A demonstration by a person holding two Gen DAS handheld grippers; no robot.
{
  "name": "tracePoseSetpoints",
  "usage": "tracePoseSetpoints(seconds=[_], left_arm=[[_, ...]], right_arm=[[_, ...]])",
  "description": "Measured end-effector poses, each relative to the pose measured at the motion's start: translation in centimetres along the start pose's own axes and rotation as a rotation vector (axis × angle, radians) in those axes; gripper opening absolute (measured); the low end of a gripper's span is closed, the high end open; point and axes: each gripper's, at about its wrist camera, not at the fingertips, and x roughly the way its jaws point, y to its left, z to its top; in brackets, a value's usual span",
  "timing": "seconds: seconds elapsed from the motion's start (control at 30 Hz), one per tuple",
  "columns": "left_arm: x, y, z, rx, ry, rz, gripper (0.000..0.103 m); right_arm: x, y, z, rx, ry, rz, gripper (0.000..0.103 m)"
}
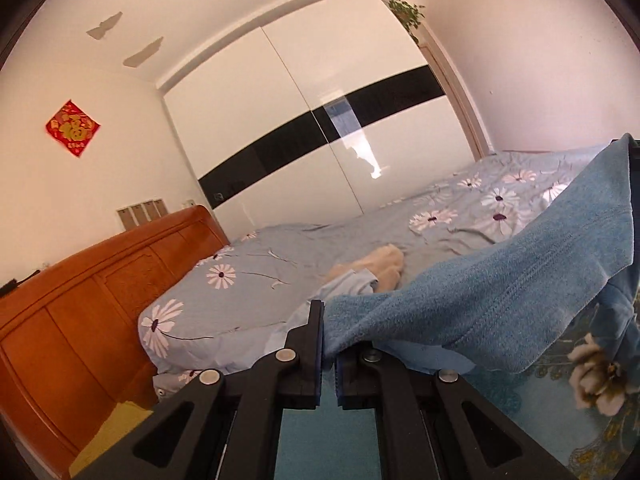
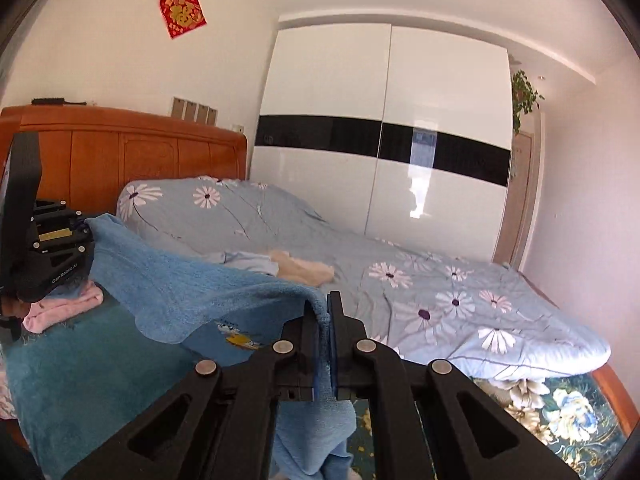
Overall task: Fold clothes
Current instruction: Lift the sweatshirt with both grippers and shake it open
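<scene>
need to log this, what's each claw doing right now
left claw: shut on the blue terry-cloth garment
right claw: shut on the same garment

A towel hangs over the bed between both claws; a quilt lies behind it, the headboard left.

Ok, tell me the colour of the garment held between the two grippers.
Blue garment, plain knit; clearest in the right wrist view.

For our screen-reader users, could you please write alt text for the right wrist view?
The right gripper pinches a corner of a blue garment, whose far corner the left gripper holds, above a bed with a floral quilt.
</scene>
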Motion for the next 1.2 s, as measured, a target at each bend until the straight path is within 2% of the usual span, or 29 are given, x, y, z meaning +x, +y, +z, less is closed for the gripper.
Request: tracePoseSetpoints(seconds=[0.17, 0.27, 0.37, 0.43, 0.53, 0.63, 0.83, 0.93, 1.07, 1.2], left_arm=[[-7.3, 2.7, 3.1, -0.031, -0.094, 0.045, 0.005], [-11.1, 4.1, 4.6, -0.044, -0.143, 0.040, 0.005], [-12.7, 5.1, 5.5, -0.049, -0.155, 0.028, 0.005], [-12.0, 5.2, 5.4, -0.048, -0.133, 0.018, 0.005], [-8.6, 4.2, 4.0, -0.047, -0.049, -0.013, 0.005], [-3.7, 2.3, 1.4, -0.041, 0.073, -0.049, 0.005], [7.7, -2.7, -6.8, -0.083, 0.371, -0.127, 0.005], [11.9, -4.9, -10.6, -0.097, 0.484, -0.142, 0.005], [15.8, -6.7, -13.2, -0.089, 0.550, -0.150, 0.005], [19.3, -7.0, -13.4, -0.079, 0.581, -0.148, 0.005]], right_arm=[[-5.0, 0.2, 3.2, -0.016, -0.137, 0.016, 0.003], [-8.1, 0.1, 4.8, -0.030, -0.216, 0.026, 0.003], [-9.6, -0.1, 5.8, -0.047, -0.265, 0.039, 0.003], [-9.0, 0.0, 6.1, -0.055, -0.256, 0.040, 0.003], [-5.7, 0.1, 5.5, -0.043, -0.177, 0.058, 0.003], [-1.2, 0.3, 3.5, -0.032, -0.058, 0.068, 0.003], [9.5, 1.1, -4.0, -0.027, 0.222, 0.089, 0.003], [13.6, 1.4, -7.8, -0.032, 0.344, 0.100, 0.003], [17.5, 1.1, -11.7, -0.025, 0.457, 0.101, 0.003], [21.3, 0.7, -12.9, 0.008, 0.514, 0.092, 0.003]])
